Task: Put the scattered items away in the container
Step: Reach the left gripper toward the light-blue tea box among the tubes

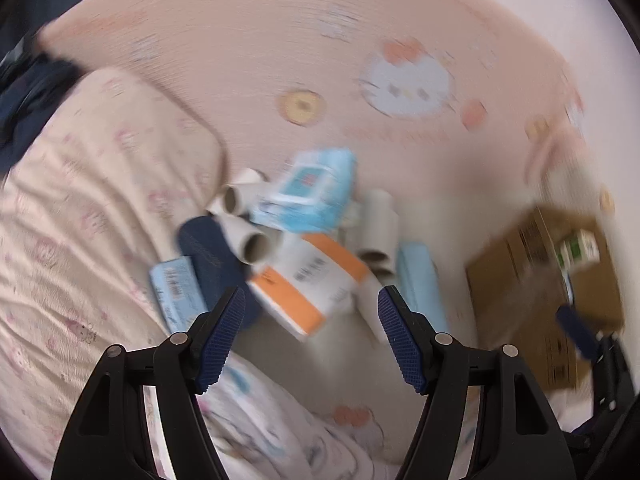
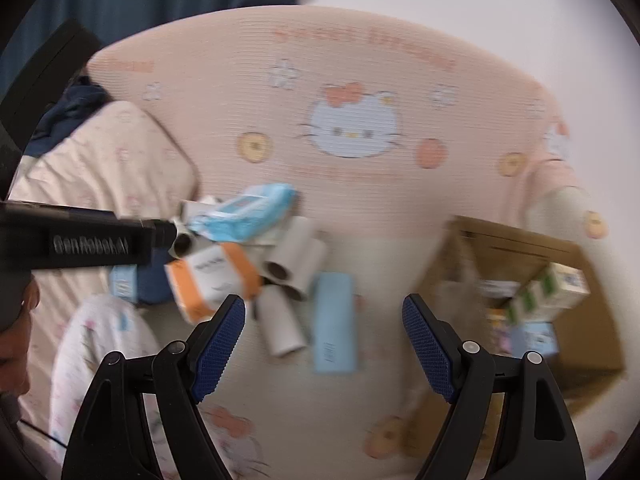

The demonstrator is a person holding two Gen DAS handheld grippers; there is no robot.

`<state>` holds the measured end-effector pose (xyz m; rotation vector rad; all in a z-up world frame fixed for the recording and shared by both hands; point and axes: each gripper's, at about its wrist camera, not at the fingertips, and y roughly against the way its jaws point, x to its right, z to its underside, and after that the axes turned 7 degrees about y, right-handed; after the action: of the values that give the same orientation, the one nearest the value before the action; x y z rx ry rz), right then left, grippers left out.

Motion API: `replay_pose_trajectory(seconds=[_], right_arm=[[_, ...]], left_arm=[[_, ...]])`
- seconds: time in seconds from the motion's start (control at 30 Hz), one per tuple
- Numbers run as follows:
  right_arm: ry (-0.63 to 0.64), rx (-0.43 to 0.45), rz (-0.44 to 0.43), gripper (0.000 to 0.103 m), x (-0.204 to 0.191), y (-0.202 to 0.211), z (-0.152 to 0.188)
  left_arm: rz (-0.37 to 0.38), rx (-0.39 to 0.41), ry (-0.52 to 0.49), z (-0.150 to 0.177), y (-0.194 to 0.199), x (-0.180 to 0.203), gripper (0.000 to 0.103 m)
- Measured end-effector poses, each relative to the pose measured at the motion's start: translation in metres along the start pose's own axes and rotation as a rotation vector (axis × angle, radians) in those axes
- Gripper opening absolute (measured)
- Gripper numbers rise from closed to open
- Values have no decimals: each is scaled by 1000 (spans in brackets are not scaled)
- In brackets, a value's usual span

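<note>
- Pink cloth with a cartoon cat print (image 2: pixel 354 130) covers the bed, and the scattered items lie on it in one heap near the middle of both views.
- The left gripper (image 1: pixel 311 312) has its blue pads spread wide with nothing between them; it hangs above an orange and white box (image 1: pixel 308 284) without touching it.
- The right gripper (image 2: pixel 324 322) is also spread wide and empty, above a flat light blue box (image 2: pixel 334 322) and a grey cardboard tube (image 2: pixel 280 330).
- The heap holds several cardboard tubes (image 1: pixel 252 244), a light blue soft pack (image 1: pixel 310 192) on top, a dark blue item (image 1: pixel 208 256) and a small light blue box (image 1: pixel 176 288) at its left edge.
- The container is a brown cardboard box (image 2: pixel 516 252), well apart from the heap on its right.
- Only the right wrist view looks well into the container: a green and white carton (image 2: pixel 548 292) leans inside, with a light blue item (image 2: pixel 534 340) below it. In the left wrist view the carton shows, but the rest is too blurred to tell.
- Only the right wrist view shows the black body of the left tool (image 2: pixel 80 240) coming in from the left; it hides part of the heap.
- Only the left wrist view shows a blue pad (image 1: pixel 576 330) of the other gripper, in front of the container.
- A pale quilt with small prints (image 1: pixel 80 200) rises at the left of the heap.
- Both pictures are blurred, so no label can be read.
</note>
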<state>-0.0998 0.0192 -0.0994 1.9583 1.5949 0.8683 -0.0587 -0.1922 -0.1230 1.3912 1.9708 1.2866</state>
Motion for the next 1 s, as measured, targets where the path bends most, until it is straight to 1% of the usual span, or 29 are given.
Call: replay_pose_trajectory(seconds=[0.07,0.17,0.23,0.3,0.33,0.37,0.43,0.5,0.57,0.6,0.63,0.67,0.7,0.8,0.87,0.93,0.97,1.0], right_arm=[[26,21,-47,80,-13,-7,-9],[65,27,-78,80,-34,-19,-23],[81,38,-122,80,-47,-27,-29],[80,26,-169,80,-57,-37,-34],[81,15,-195,80,-64,-43,-37],[81,12,-216,80,-69,-46,-40],[89,7,-266,80,-78,-55,-43],[93,-9,-321,80,-89,-66,-45],[94,-40,-379,80,-100,-80,-48],[95,-51,-404,80,-105,-85,-48],[99,-67,-432,80,-111,-92,-49],[108,-81,-448,80,-117,-99,-49],[113,-86,-452,80,-122,-103,-51],[142,-93,-480,80,-136,-116,-53],[151,-98,-519,80,-145,-125,-54],[164,-106,-548,80,-153,-133,-55],[174,-107,-559,80,-157,-136,-56],[181,-108,-568,80,-160,-139,-57]], left_arm=[[18,25,80,-4,0,-29,73],[73,54,187,-7,1,-66,72],[109,64,261,-9,0,-89,70],[124,65,321,-9,-3,-107,68],[127,64,340,-9,-6,-114,65],[128,53,359,-8,-9,-121,59],[128,22,379,-7,-20,-133,54],[114,3,404,-4,-29,-145,53],[105,-8,436,-2,-40,-158,46],[107,-14,450,-1,-44,-163,43],[116,-22,468,0,-50,-169,39],[122,-28,481,2,-54,-174,35],[123,-37,493,3,-61,-178,34],[101,-47,488,4,-74,-184,33],[107,-44,492,5,-80,-189,34],[123,-48,528,8,-86,-199,36],[140,-50,560,10,-89,-205,37],[172,-48,592,13,-92,-211,39]])
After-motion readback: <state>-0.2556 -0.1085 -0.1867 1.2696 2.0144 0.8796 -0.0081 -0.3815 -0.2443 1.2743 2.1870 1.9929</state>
